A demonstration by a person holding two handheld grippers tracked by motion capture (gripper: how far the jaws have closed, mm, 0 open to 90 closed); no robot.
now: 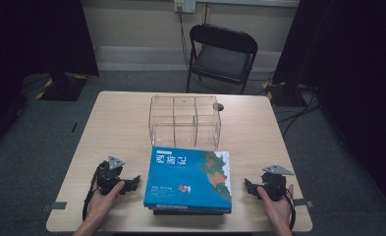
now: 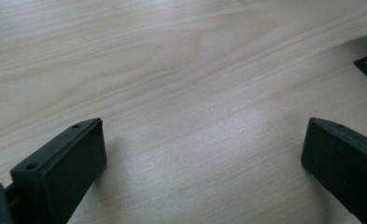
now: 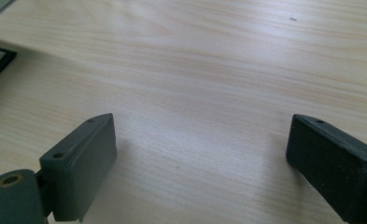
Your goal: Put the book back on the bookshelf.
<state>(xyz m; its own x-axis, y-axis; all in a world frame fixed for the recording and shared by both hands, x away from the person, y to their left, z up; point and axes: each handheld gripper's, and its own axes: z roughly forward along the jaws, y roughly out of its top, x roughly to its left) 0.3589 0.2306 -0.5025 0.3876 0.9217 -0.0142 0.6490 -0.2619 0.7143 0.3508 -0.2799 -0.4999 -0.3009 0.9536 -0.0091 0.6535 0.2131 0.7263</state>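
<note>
Squarely flat, book (image 1: 188, 179), spine leftward.

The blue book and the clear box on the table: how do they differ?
The blue book lies flat near the front edge, opaque, atop a darker book; the clear box stands behind it, see-through, split into three compartments. The book is wider than the box. Both sit mid-table, between the hands.

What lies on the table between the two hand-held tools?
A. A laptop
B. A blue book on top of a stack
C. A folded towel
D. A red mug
B: the blue book tops a small stack near the table's front edge, with the left tool and right tool on either side of it.
</note>
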